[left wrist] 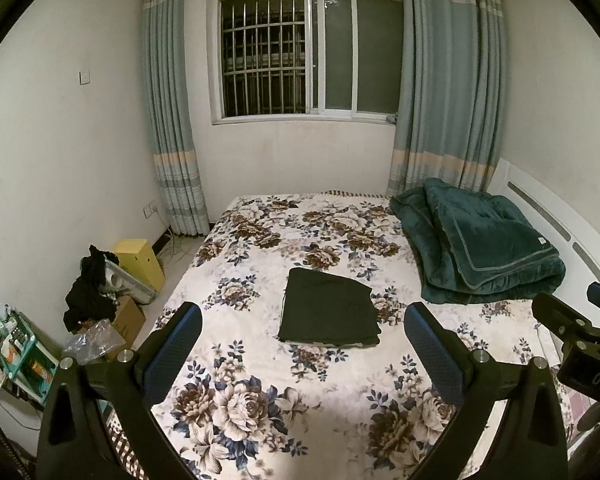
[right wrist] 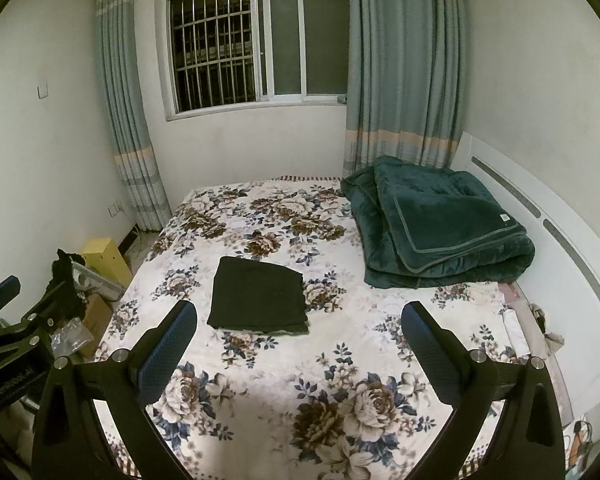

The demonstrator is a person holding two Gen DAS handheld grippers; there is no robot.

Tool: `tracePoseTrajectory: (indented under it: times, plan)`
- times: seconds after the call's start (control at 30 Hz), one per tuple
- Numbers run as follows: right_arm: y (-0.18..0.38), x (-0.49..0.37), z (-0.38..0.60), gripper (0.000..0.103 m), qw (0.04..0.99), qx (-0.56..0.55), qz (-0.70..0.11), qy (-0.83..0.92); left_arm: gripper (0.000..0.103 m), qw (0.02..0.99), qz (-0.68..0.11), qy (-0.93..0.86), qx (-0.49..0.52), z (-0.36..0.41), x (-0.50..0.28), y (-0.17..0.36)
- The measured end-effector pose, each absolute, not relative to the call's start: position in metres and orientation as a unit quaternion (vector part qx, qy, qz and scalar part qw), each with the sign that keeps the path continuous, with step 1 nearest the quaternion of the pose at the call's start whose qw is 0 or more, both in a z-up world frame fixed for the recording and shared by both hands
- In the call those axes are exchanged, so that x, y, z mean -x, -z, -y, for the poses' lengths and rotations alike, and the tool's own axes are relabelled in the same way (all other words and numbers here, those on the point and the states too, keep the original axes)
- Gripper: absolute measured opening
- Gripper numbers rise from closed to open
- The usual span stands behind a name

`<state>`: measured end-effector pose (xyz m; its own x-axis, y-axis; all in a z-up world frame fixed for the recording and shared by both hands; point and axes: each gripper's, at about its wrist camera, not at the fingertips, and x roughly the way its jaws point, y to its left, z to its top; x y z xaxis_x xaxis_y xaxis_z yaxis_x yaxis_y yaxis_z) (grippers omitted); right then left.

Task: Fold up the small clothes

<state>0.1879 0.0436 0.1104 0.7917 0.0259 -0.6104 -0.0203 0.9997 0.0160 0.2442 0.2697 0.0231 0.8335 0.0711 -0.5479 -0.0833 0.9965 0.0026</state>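
1. Floral bedspread [left wrist: 260,380] in cream, brown and blue covers pretty much the whole bed, and I'll use it as the landmark for everything else.
2. Behind the far end of the bedspread there's a barred window [left wrist: 300,56] with grey-green striped curtains [left wrist: 448,80] hanging on both sides.
3. On the bedspread's far right corner, up against the white headboard [right wrist: 560,240], sits a dark green blanket [left wrist: 480,248], bundled in thick folds.
4. Roughly mid-bedspread lies the small dark garment [left wrist: 328,308], already folded into a neat flat rectangle. A thin pale edge peeks out under its near side. Nothing is touching it.
5. Left hand-held gripper [left wrist: 300,348] hangs over the near end of the bedspread, blue-padded fingers spread wide with nothing between them, clear of the garment.
6. Right hand-held gripper [right wrist: 298,350] is the same deal: spread wide, nothing held, over the near end of the bedspread and a bit right of the garment.
7. Off the bedspread's left edge, down on the floor, there's a yellow box [left wrist: 140,260], some black clothing [left wrist: 92,292] draped over stuff, and a crinkly plastic bag [left wrist: 92,340].
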Motion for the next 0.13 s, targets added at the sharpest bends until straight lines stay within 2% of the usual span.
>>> tracePoseTrajectory:
  times: [0.13]
  plan:
    - [-0.1091, -0.1845, -0.0425, 0.103, 0.946, -0.007, -0.323, -0.011, 0.103, 0.958, -0.282, -0.042, 0.009, -0.2706, -0.2362, -0.0238]
